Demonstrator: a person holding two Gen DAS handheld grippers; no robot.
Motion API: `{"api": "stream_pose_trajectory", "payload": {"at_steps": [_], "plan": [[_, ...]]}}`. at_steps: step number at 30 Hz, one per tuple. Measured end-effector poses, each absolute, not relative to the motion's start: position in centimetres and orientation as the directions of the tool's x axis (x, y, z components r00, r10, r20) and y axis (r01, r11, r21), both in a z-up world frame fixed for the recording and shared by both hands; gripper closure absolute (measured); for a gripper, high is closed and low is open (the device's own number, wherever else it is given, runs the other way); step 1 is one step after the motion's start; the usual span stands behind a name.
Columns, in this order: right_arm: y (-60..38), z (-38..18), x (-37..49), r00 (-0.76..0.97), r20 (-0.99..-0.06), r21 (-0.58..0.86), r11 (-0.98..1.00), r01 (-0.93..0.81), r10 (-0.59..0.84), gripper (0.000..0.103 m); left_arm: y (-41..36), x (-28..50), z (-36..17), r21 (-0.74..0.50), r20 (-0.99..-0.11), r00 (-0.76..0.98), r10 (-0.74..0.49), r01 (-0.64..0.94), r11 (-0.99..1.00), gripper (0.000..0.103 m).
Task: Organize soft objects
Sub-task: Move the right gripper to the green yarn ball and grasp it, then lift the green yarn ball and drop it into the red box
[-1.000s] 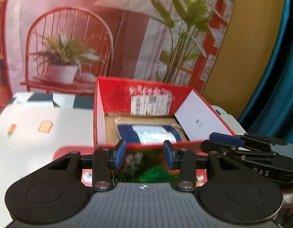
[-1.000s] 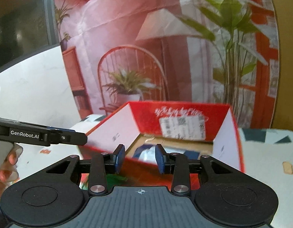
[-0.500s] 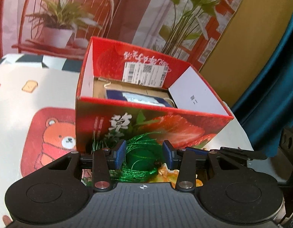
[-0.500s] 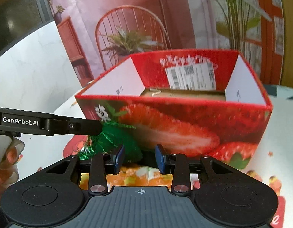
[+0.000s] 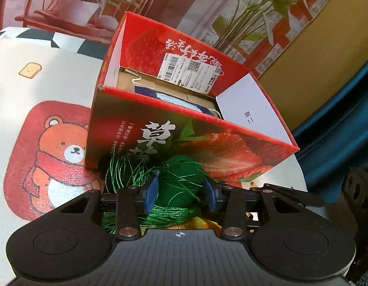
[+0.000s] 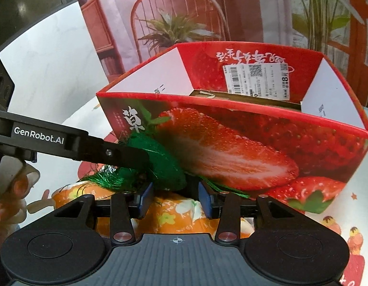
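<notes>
A green tasselled soft pouch [image 5: 181, 181] lies on the table against the front of the red strawberry box [image 5: 184, 143]. My left gripper [image 5: 181, 193] stands open astride the pouch, its blue pads on either side of it. In the right wrist view one black left finger [image 6: 133, 156] crosses the green pouch [image 6: 164, 166]. My right gripper [image 6: 175, 199] is just right of it with its jaws opening. An orange flowered cloth item [image 6: 174, 211] and the pouch's tip lie between and below them, and the pads press on nothing.
The open strawberry box [image 6: 243, 143] holds a blue and white packet [image 5: 174, 97] on its cardboard floor. The tablecloth [image 5: 52, 152] has a bear print. A teal curtain [image 5: 339, 119] hangs at the right. A person's hand [image 6: 7, 190] grips the left tool.
Both grippers have come down from above the box rim to its front foot. The green pouch now sits between the left pads. The right jaws have widened a little.
</notes>
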State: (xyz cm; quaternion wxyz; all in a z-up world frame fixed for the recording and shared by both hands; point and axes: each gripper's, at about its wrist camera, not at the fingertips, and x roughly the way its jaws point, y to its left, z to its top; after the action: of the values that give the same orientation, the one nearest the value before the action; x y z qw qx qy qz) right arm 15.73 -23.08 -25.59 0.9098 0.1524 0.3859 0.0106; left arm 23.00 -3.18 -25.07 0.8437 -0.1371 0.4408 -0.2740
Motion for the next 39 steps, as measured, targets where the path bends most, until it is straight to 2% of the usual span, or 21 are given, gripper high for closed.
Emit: {"api": "stream_pose_trajectory", "payload": {"at_steps": [8,10,15,27,39], "plan": [[-23.4,-26.2,16.4,0.697,-0.692,0.33,0.941,0.077,0.186,0.062,-3.5,23.0,-25.1,-0.474,-0.663,0.47,-0.583,0.34,0.812,0.06],[-23.2,-26.1,16.4,0.698,-0.688,0.334,0.941,0.062,0.198,0.066,-3.5,22.9,-24.9,-0.468,-0.662,0.474,-0.581,0.344,0.814,0.06],[-22.6,-25.0,16.0,0.719,-0.669,0.309,0.95,0.04,0.187,0.067,-3.0,22.2,-23.7,-0.472,-0.639,0.496,-0.588,0.351,0.809,0.06],[-22.7,-19.2,14.2,0.831,-0.531,0.291,0.957,-0.004,0.166,0.067,-2.7,19.7,-17.0,-0.432,-0.508,0.603,-0.615,0.439,0.788,0.06],[-24.8,-12.2,13.8,0.916,-0.393,0.212,0.977,0.004,0.081,0.066,-5.5,19.4,-10.1,-0.305,-0.387,0.66,-0.643,0.567,0.765,0.06]]}}
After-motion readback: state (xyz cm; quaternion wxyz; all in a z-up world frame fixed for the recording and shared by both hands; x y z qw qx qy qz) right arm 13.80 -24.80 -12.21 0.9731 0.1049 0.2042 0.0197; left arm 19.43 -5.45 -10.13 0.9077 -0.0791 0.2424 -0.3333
